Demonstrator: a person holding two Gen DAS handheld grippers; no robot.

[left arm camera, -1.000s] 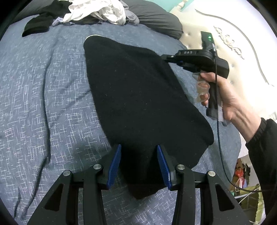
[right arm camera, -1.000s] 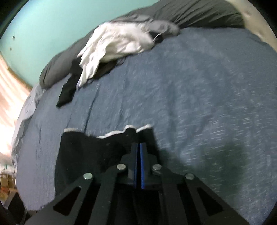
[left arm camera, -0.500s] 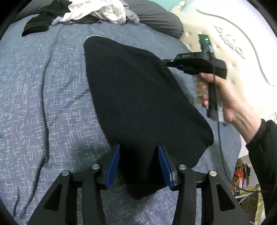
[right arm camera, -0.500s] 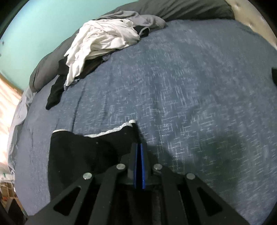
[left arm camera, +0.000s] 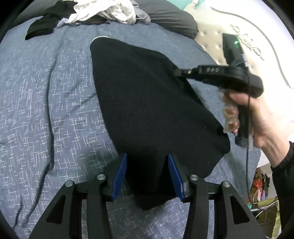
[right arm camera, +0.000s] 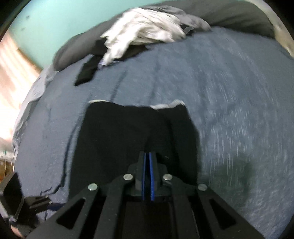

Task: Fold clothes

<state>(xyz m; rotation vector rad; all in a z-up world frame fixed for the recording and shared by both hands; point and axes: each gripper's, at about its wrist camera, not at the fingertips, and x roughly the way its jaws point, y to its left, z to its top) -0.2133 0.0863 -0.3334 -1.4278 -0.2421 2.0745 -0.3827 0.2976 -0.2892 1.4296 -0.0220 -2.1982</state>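
Bare blue bedspread (left arm camera: 46, 103) lay open at frame left, the left gripper (left arm camera: 147, 174) stood with jaws apart over the near edge of the black garment (left arm camera: 147, 103) at centre, and the right gripper (right arm camera: 147, 176) was clamped on its right edge.

Garment (left arm camera: 147, 110) flat on bed (left arm camera: 46, 110); clothes pile (left arm camera: 106, 11) behind, near pillow (left arm camera: 170, 20).
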